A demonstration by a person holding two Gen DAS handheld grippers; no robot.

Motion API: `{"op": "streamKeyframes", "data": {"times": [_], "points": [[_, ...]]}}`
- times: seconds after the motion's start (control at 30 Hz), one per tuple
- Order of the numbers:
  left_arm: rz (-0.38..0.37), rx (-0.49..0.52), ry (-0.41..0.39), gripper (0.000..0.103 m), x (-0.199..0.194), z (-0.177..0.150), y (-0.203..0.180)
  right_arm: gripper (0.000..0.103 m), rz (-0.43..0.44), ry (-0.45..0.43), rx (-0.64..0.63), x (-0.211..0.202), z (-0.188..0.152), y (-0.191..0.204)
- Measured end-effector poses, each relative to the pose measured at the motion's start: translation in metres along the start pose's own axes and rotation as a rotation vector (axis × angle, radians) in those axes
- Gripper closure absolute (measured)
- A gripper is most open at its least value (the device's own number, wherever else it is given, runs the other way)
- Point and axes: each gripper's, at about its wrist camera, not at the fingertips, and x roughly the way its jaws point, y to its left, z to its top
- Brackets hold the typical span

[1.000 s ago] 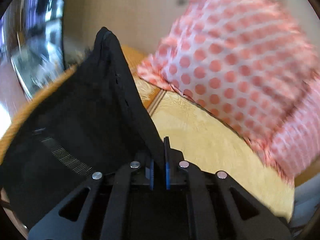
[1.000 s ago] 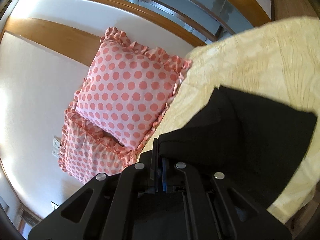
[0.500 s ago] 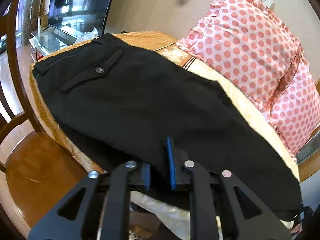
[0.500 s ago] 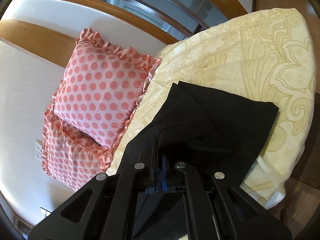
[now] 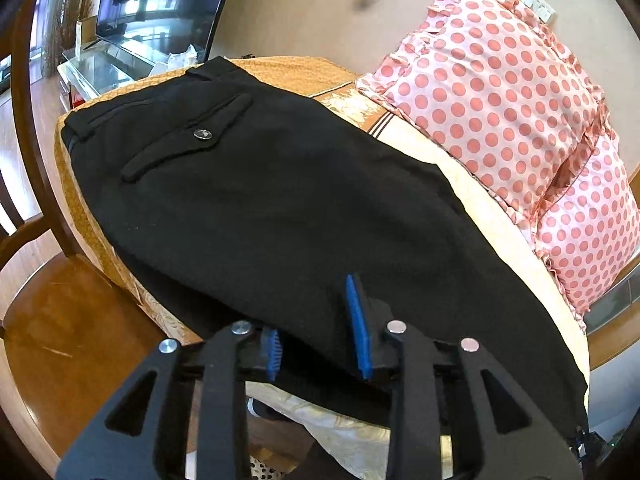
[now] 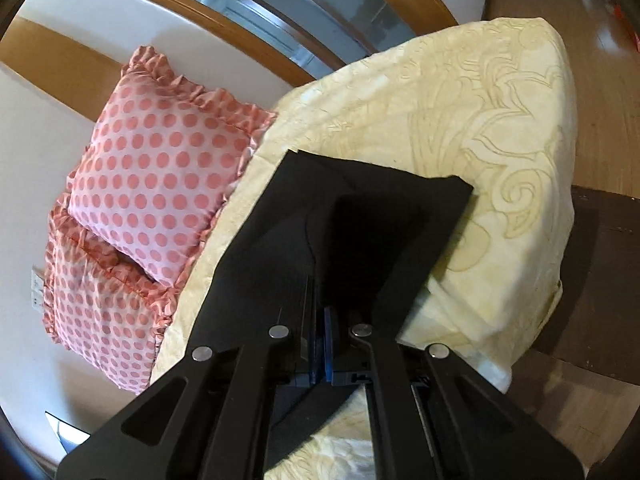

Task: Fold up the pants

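Black pants (image 5: 280,208) lie flat along the yellow bedcover (image 5: 472,188), waistband and buttoned back pocket (image 5: 192,136) at the far left. My left gripper (image 5: 316,344) is open at the pants' near edge, which lies between its blue pads (image 5: 356,320). In the right wrist view the leg end of the pants (image 6: 360,216) lies on the bedcover (image 6: 480,112). My right gripper (image 6: 322,340) is shut on the pants' near edge.
Two pink polka-dot pillows (image 5: 500,92) stand against the wall behind the pants; they also show in the right wrist view (image 6: 160,168). A wooden chair (image 5: 60,320) is at the left by the bed. Wooden floor (image 6: 600,60) lies past the bed's end.
The pants were held up and draped a second ago; now they lie spread flat on the bed. My left gripper has opened and let go. My right gripper stays shut on the fabric.
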Motion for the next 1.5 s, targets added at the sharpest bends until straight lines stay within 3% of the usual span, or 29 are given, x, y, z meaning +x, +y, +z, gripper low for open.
{"op": "streamKeyframes", "data": {"times": [0.2,0.27,0.37,0.57,0.63,0.7,0.73,0.77,0.83,0.97,1.07,1.13,1.17,1.2,1.33,1.5], "points": [[0.014,0.032,0.006,0.074,0.0,0.0,-0.001,0.1,-0.039,-0.054,-0.037,-0.01,-0.007,0.004],[0.022,0.044,0.004,0.089,-0.001,0.001,-0.002,0.1,-0.039,-0.053,-0.03,-0.009,-0.007,0.003],[-0.01,0.049,0.008,0.094,-0.008,0.008,0.007,0.1,-0.041,-0.035,-0.016,-0.007,-0.006,0.001],[0.012,0.081,0.045,0.094,-0.003,0.005,0.014,0.1,-0.065,-0.024,0.006,-0.011,-0.012,-0.002],[0.034,0.114,0.033,0.09,-0.002,-0.002,0.01,0.1,-0.076,-0.028,-0.012,-0.011,-0.012,0.001],[0.054,0.15,0.013,0.074,-0.007,-0.006,0.005,0.1,-0.072,-0.023,-0.002,-0.011,-0.01,0.0],[0.064,0.162,-0.015,0.051,-0.012,-0.007,0.004,0.099,-0.067,-0.029,0.013,-0.011,-0.009,-0.001],[0.073,0.167,-0.039,0.039,-0.016,-0.008,0.004,0.099,-0.059,-0.029,0.028,-0.012,-0.008,-0.003],[0.093,0.177,-0.103,0.039,-0.028,-0.008,0.007,0.099,-0.055,-0.042,0.036,-0.013,-0.005,-0.006],[0.09,0.13,-0.159,0.038,-0.042,-0.004,0.017,0.093,-0.036,-0.05,0.071,-0.013,0.003,-0.012],[0.158,0.109,-0.249,0.032,-0.055,-0.003,0.019,0.086,-0.021,-0.053,0.086,-0.012,0.01,-0.016],[0.184,0.113,-0.3,0.029,-0.063,-0.004,0.017,0.086,-0.022,-0.066,0.072,-0.012,0.015,-0.017],[0.185,0.118,-0.321,0.026,-0.066,-0.005,0.015,0.095,-0.045,-0.086,0.044,-0.013,0.017,-0.015],[0.179,0.126,-0.324,0.025,-0.067,-0.004,0.013,0.1,-0.07,-0.112,0.018,-0.015,0.02,-0.015],[0.142,0.18,-0.293,0.024,-0.06,-0.007,0.0,0.101,-0.047,-0.1,0.075,-0.012,0.021,-0.031],[0.071,0.26,-0.235,0.024,-0.045,-0.015,-0.017,0.094,-0.152,-0.136,-0.027,-0.024,0.02,-0.014]]}}
